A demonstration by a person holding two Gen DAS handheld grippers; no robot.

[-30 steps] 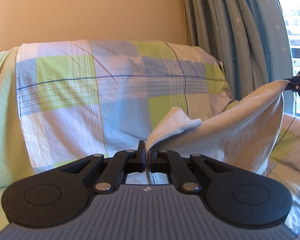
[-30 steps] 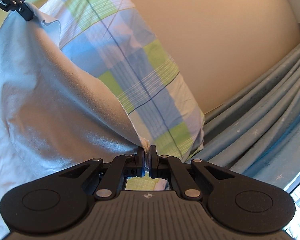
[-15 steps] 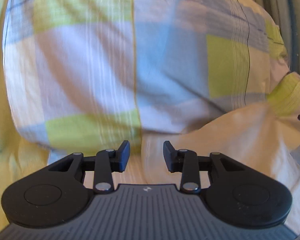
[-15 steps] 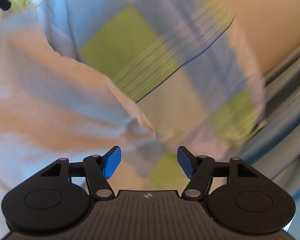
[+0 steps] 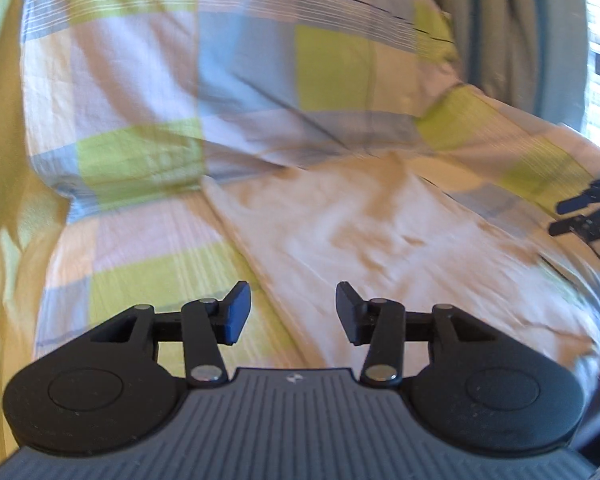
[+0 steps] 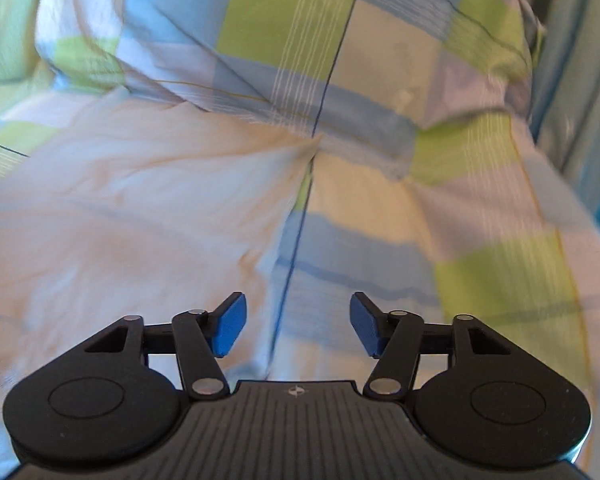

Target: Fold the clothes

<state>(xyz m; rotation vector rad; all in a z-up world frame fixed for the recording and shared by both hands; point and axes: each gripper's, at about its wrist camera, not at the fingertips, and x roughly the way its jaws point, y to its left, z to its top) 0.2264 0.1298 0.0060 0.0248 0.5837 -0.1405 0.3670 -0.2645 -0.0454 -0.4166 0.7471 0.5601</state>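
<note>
A pale, whitish cloth [image 5: 380,240] lies spread flat on the checked seat of a sofa; it also shows in the right wrist view [image 6: 120,208]. My left gripper [image 5: 292,312] is open and empty, just above the cloth's near left edge. My right gripper [image 6: 298,328] is open and empty, over the checked cover just right of the cloth's edge. The right gripper's tips also show at the right edge of the left wrist view [image 5: 588,212].
The sofa carries a blue, green and white checked cover [image 5: 140,264] with a back cushion [image 5: 240,80] behind the cloth, also in the right wrist view [image 6: 300,40]. Grey-blue curtains [image 5: 512,28] hang at the right, by a bright window.
Both grippers held the cloth up by its corners a second ago. They lowered it onto the seat, opened and let go; now both are drawn back a little from it.
</note>
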